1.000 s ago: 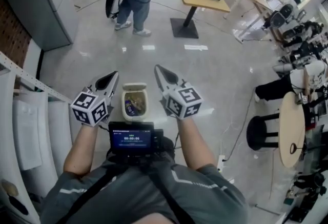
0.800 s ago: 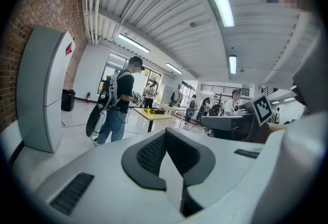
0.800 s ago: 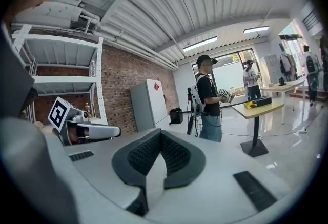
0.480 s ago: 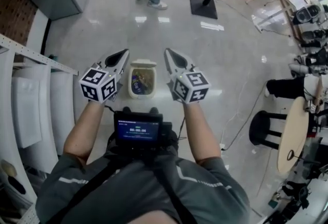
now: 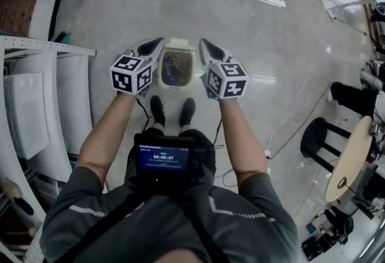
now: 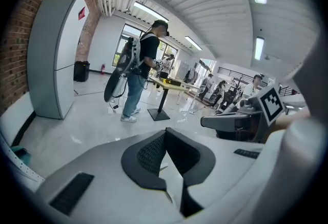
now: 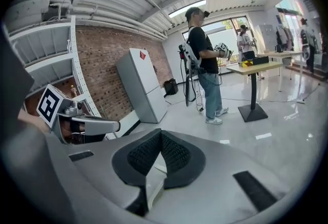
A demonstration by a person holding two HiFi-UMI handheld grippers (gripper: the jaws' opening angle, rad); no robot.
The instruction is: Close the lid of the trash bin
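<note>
The trash bin [image 5: 163, 77] sits on the floor at the person's twelve o'clock, just ahead of the shoes [image 5: 157, 110]. It lies between the left gripper [image 5: 158, 41] at eleven and the right gripper [image 5: 203, 43] at one. Shelving [image 5: 42, 50] stands at nine, a stool [image 5: 317, 135] at three.

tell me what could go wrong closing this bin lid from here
The trash bin stands free on glossy floor, so a push on its open lid may slide or tip it. Both the left gripper and right gripper are shut, and their narrow tips could slip off the lid.
</note>
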